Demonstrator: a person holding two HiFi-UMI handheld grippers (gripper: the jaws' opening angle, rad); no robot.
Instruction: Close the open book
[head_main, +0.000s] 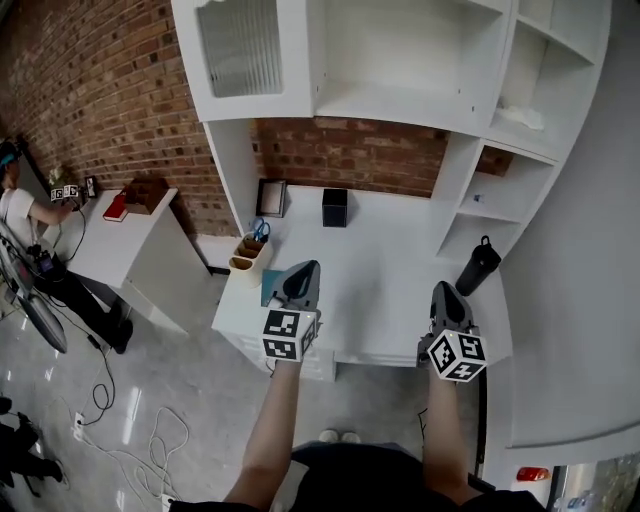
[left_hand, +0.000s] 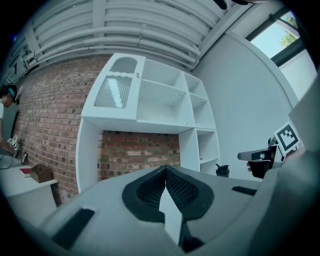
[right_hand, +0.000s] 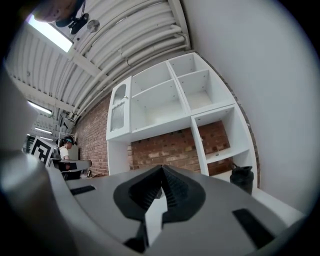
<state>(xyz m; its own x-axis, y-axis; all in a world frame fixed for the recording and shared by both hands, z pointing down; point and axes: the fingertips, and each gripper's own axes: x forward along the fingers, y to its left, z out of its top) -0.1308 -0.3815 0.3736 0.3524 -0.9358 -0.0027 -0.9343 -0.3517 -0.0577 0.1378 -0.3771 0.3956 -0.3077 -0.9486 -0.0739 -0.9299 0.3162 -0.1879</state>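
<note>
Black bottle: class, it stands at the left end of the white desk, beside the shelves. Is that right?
Not quite. The black bottle stands at the right end of the white desk, not the left, beside the shelves. The head view shows this.

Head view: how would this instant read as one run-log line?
left hand-held gripper: shut, empty | right hand-held gripper: shut, empty | both above white desk | black bottle: upright at right

The desk (head_main: 385, 275) lies bare and open across its middle; a pen holder (head_main: 249, 256) crowds the left front edge; a frame (head_main: 270, 197) and black box (head_main: 335, 207) line the back; a black bottle (head_main: 478, 266) blocks the right; shelves (head_main: 400, 105) overhang behind.
</note>
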